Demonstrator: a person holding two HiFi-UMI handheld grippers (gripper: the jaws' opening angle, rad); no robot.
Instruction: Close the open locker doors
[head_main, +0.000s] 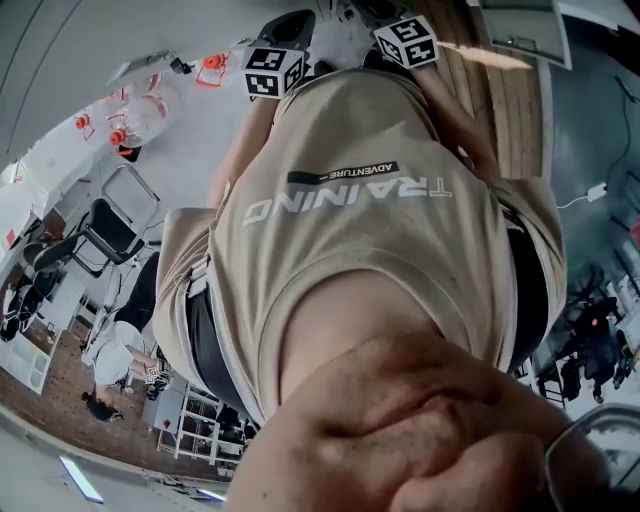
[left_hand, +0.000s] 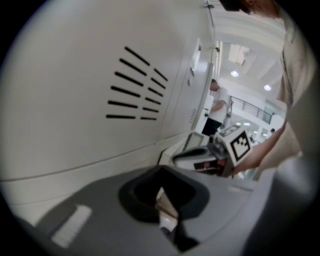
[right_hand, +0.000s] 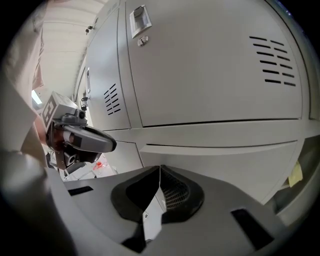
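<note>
White locker doors fill both gripper views. In the left gripper view, a door with black vent slits (left_hand: 135, 85) stands close ahead of my left gripper (left_hand: 161, 197), whose jaws are shut with nothing held. In the right gripper view, my right gripper (right_hand: 159, 185) is also shut and empty. It faces a closed upper door (right_hand: 215, 65) with a latch (right_hand: 138, 20) and a lower door (right_hand: 225, 160) whose top edge stands slightly out. Each gripper shows in the other's view: the right gripper (left_hand: 200, 155) and the left gripper (right_hand: 80, 140). The head view shows only their marker cubes (head_main: 273, 72) (head_main: 407, 40).
My beige shirt (head_main: 370, 220) blocks most of the head view. A yellow note (right_hand: 296, 174) sits in a gap at the lower right of the lockers. A person (left_hand: 217, 107) stands in the distance. Folding chairs (head_main: 110, 225) stand at the left.
</note>
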